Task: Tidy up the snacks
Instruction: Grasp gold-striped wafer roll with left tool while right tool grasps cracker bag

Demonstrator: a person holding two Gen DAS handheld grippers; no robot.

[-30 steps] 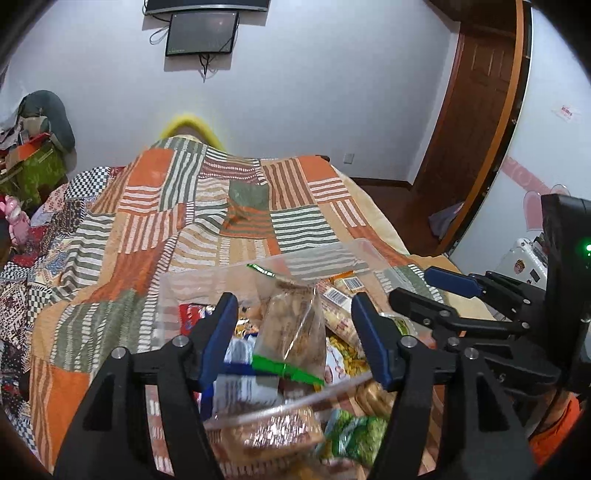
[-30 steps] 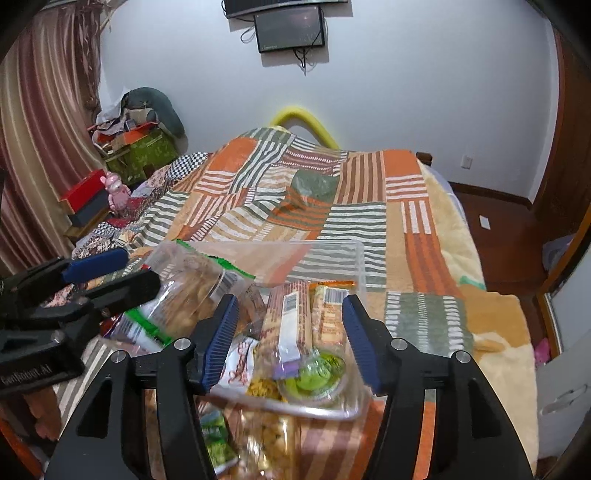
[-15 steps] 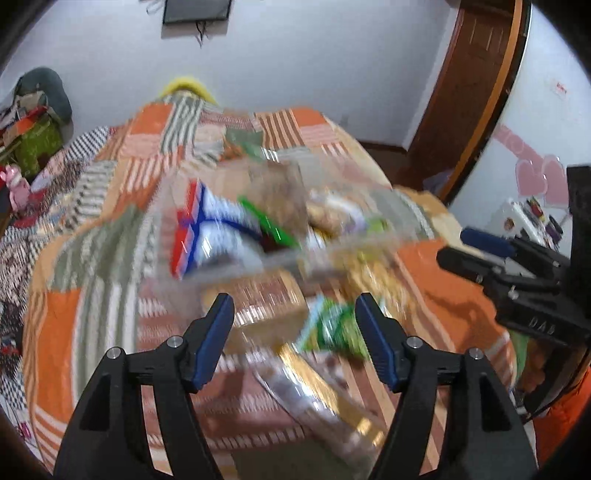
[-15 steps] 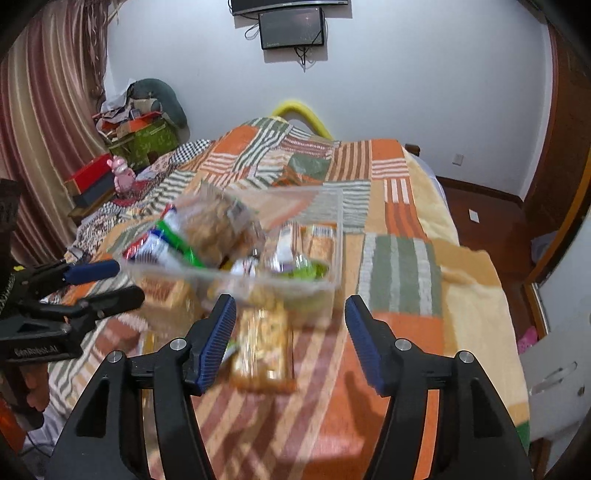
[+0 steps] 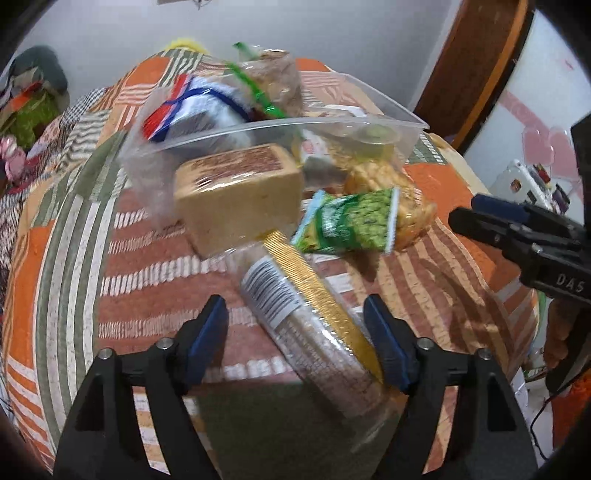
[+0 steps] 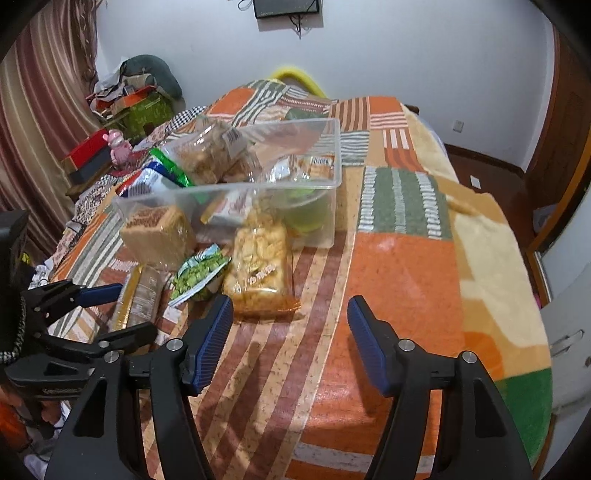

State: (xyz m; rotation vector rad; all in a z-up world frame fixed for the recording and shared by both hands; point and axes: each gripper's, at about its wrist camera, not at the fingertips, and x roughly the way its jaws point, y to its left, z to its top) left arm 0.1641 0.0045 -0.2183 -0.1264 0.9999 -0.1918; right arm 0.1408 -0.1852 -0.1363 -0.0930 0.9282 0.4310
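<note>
Below, biscuit sleeve (image 5: 310,325), clear bin (image 6: 258,177), quilt (image 6: 399,280)

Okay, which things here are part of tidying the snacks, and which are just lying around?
Job:
clear tub
wafer block
gold biscuit sleeve
green pea packet
yellow cracker bag

Lying about:
pink toy
wall screen
clothes pile

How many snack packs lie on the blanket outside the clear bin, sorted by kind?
Wafer block pack: 1
Green pea packet: 1
Yellow cracker bag: 1
Gold-edged biscuit sleeve: 1
Total: 4
</note>
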